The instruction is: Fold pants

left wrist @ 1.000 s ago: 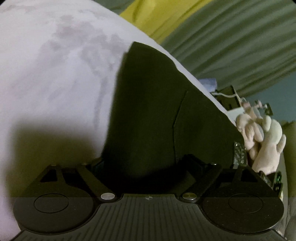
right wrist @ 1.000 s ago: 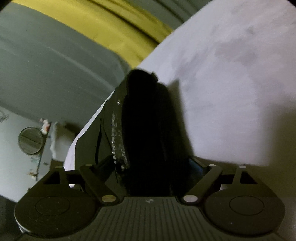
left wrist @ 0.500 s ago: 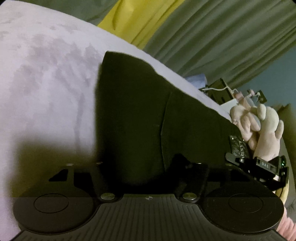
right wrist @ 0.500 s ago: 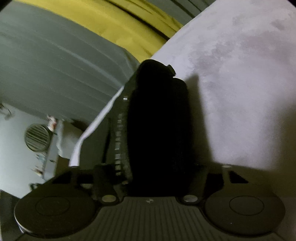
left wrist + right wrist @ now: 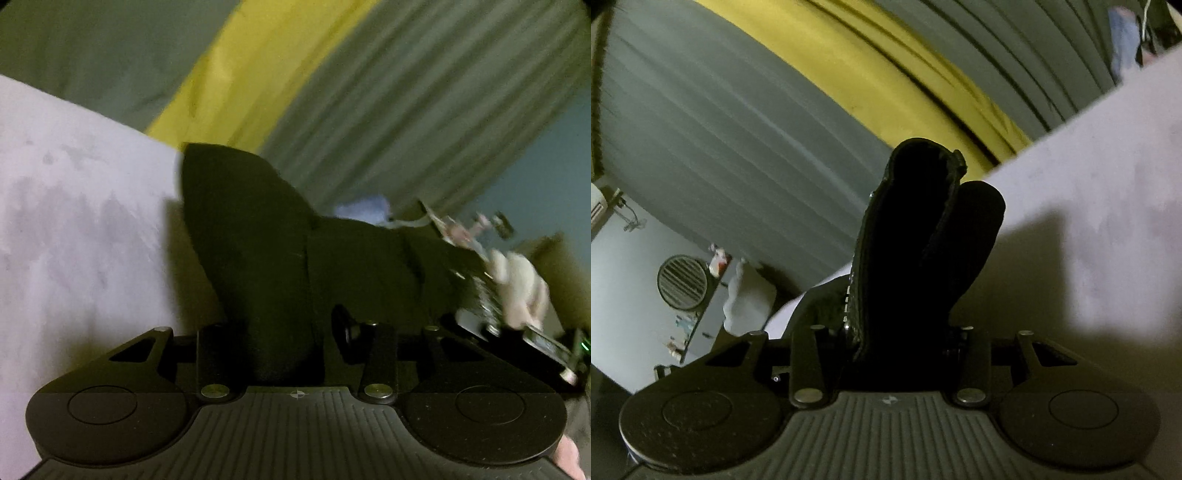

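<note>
Pale sheet (image 5: 74,229) on the bed, grey-green and yellow curtains (image 5: 746,155) behind. Since a second ago both claws have closed in and are closing yet on the black pants (image 5: 266,251), left gripper (image 5: 291,347) and right gripper (image 5: 890,347) each with cloth bunched between the jaws; the edge now hangs off the sheet, so the fold-over lift is probably under way. Pants' long axis runs away from the cameras, far end apparently on the bed.

Black pants (image 5: 258,258), pale lilac mottled bedsheet (image 5: 74,221), grey-green and yellow curtains (image 5: 388,92)
</note>
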